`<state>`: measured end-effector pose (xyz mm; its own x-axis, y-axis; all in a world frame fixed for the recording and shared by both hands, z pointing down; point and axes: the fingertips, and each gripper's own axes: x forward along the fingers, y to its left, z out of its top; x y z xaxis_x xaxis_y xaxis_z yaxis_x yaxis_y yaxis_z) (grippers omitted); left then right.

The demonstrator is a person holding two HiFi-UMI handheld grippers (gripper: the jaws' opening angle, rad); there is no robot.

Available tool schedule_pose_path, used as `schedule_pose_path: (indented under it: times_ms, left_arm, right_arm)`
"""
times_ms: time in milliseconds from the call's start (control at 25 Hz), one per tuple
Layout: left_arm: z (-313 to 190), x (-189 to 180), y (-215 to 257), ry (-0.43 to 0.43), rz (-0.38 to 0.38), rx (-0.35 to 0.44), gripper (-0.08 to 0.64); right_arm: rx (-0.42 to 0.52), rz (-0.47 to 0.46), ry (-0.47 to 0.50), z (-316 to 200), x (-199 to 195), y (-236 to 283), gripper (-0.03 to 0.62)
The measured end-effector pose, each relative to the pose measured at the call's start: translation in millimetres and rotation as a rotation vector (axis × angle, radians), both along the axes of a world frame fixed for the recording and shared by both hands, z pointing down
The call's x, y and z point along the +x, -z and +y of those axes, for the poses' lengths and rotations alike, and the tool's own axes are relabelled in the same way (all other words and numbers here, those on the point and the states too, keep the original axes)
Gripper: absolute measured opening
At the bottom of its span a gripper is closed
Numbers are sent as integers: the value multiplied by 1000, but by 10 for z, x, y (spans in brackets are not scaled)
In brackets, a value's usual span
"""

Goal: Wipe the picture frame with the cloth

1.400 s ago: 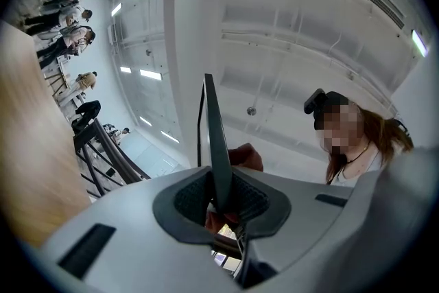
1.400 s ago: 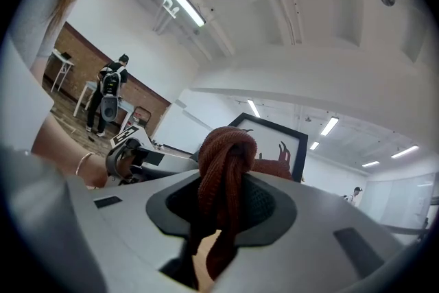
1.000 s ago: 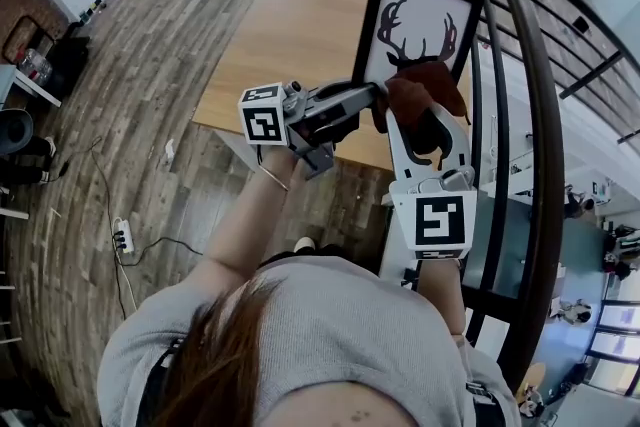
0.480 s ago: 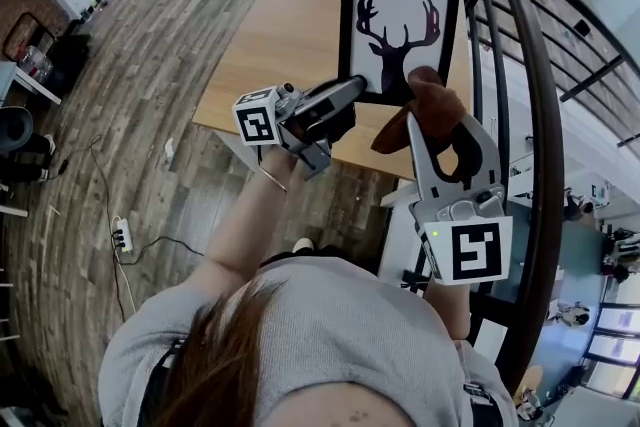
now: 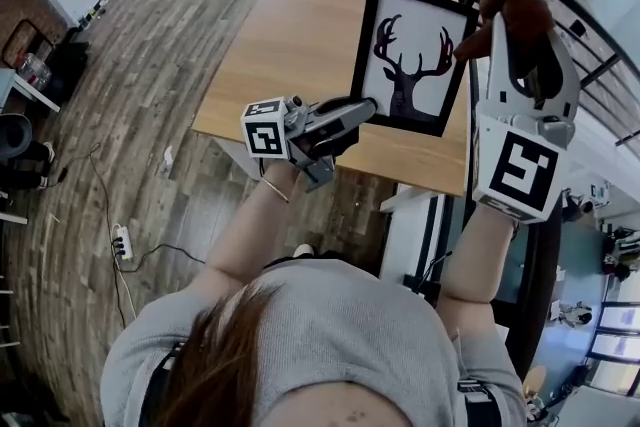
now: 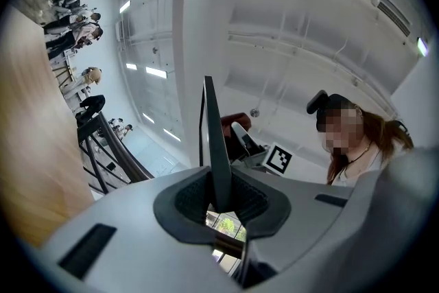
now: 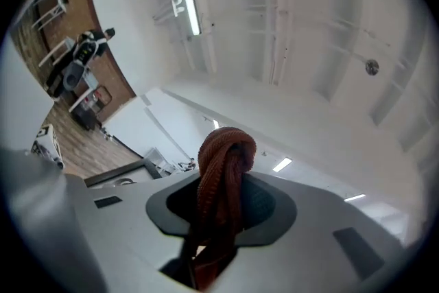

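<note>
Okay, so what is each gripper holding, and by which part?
The left gripper clamps the picture frame by its edge, near its lower-left corner in the head view. The right gripper pinches the brown cloth, bunched up between its jaws.

The right gripper (image 5: 503, 23) has carried the cloth (image 5: 515, 3) from the lower edge of the picture frame (image 5: 410, 20) up to its upper right corner; the frame has tilted.

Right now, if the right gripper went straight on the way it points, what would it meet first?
Nothing near, it seems: beyond the cloth clamped in the right gripper, its view shows only far-off white ceiling. The picture frame sits aside, out of that line.
</note>
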<state>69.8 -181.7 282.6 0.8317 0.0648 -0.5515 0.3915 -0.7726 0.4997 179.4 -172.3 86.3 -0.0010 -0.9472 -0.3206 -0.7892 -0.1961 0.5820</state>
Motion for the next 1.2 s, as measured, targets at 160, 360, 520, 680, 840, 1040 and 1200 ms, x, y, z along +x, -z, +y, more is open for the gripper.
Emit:
schedule_pose_path:
  times_ms: [160,360,520,680,840,1040,1200]
  left_arm:
    - [59,47,-20,-22,-11,17,55]
    - [73,27,-35,-24,7,6,55]
    - [78,15,-12,-24,2,17,55]
    - [77,-15,-11,-28,21,8,55]
    - [-44,-88,27,-20,47,-12,55]
    - [-88,-110,8,-10,61,-23,55]
    - [-97,-107,0,-5,67,-32,55]
  right_arm:
    - [-39,56,-57,-292,64,-39,133]
    - [-123,51,-34,-424,3,-364,133]
    - [-151,49,-9,-408,-76,-495,133]
    - [-165,24,15,-331,-142,-612,133]
    - [-199,19,34,-369,-255,-716,133]
    - [-234,3,54,-327,-327,-909,133]
    - [-253,-8,61,-276,-340,-1021,133]
